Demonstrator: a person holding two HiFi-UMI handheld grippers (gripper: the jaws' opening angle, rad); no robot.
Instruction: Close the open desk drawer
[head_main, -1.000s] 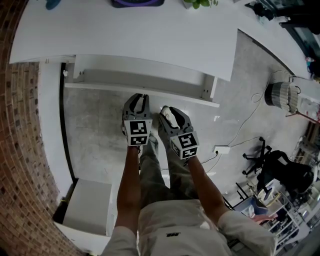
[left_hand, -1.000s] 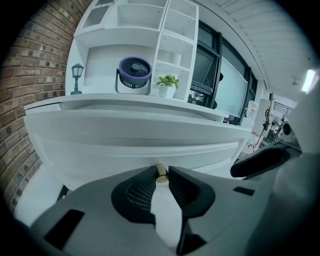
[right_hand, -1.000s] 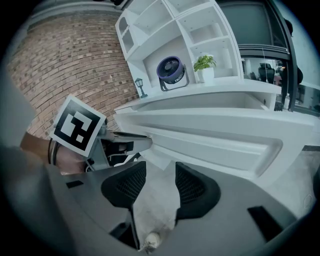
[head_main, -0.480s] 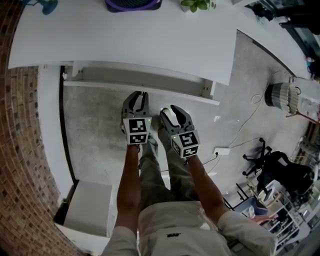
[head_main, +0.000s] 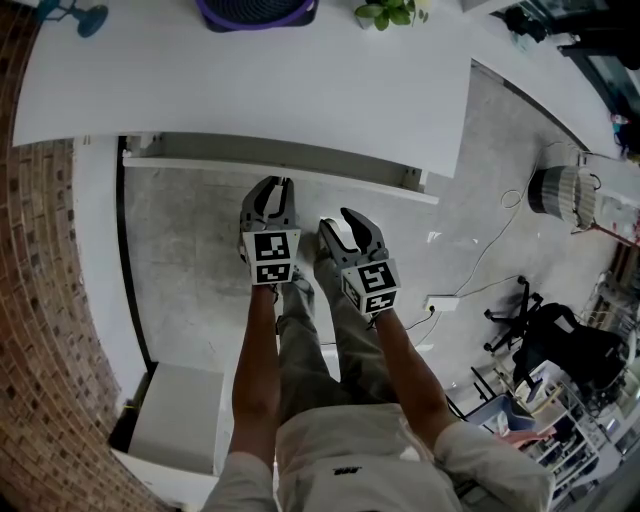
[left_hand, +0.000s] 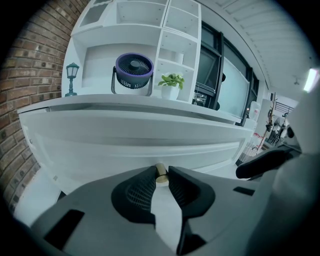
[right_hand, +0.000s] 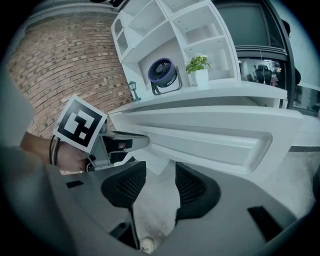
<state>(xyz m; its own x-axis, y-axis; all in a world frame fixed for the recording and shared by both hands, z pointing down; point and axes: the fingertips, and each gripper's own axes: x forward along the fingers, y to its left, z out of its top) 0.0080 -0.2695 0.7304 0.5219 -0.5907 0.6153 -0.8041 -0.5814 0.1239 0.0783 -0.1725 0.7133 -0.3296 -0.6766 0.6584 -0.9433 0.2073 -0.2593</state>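
R gripper (head_main: 337, 220) jaws apart, empty, just short of drawer (head_main: 300, 180). L gripper (left_hand: 161, 172) clenched on small brass-ish knob (left_hand: 161, 175) at drawer front — drawer sticks out a bit from under desk top (head_main: 250, 85); fan (left_hand: 134, 71), plant (left_hand: 171, 81) on top.

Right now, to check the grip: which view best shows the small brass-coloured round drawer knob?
The left gripper view: the small brass-coloured round knob sits centred, clamped by the tips of the left gripper. In the head view that gripper hides it; in the right gripper view I cannot make it out.
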